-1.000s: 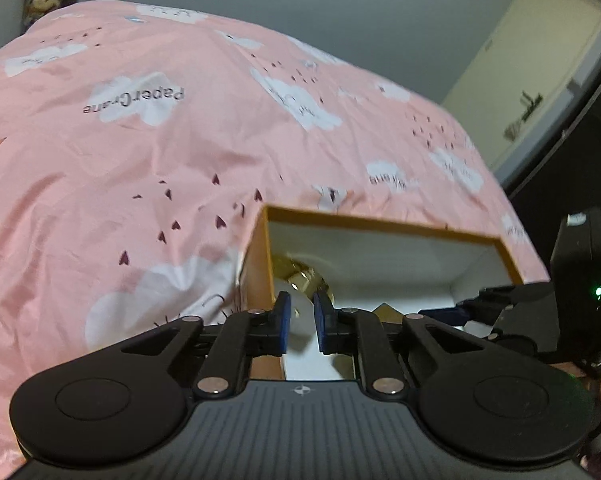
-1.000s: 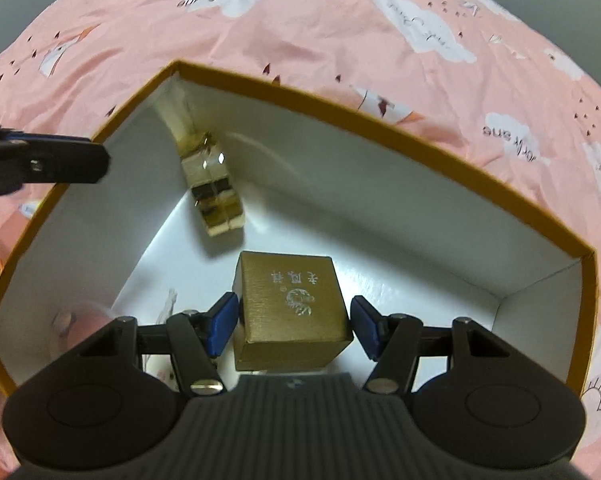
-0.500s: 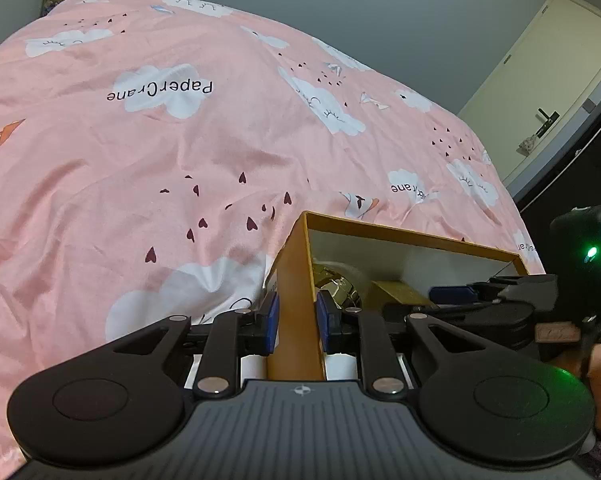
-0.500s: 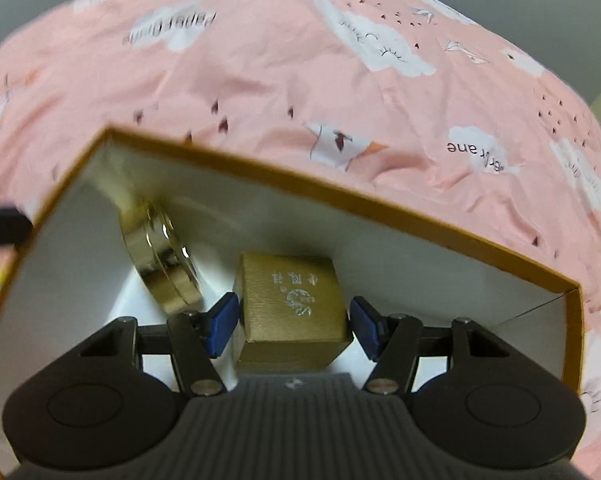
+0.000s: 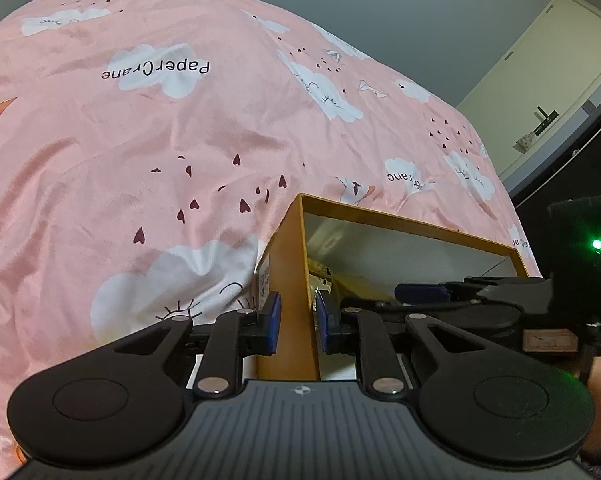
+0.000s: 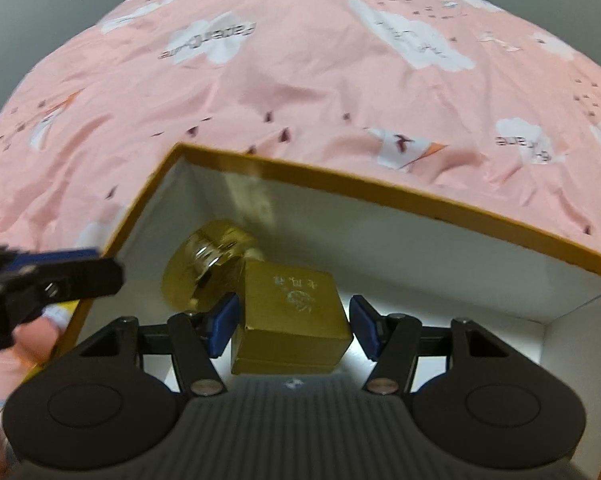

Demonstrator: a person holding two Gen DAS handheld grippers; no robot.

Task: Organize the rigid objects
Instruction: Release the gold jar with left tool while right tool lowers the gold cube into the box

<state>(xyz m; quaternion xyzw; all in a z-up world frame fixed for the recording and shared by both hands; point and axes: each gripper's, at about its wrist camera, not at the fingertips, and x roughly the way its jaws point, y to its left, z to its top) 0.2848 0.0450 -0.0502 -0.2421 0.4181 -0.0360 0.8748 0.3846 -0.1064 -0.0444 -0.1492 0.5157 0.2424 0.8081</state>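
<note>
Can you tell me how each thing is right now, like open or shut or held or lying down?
Orange box: open, no lid, on the pink bedspread.
Left gripper: clamped on the box's side wall.
Gold cube box: closed, between the right gripper pads.
Round gold tin: tilted inside, touching the cube.

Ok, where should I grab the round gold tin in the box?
Pinch the round gold tin across its flat faces at the upper rim, from above: it seems tilted on edge in the box corner, the gold cube crowding its right.
</note>
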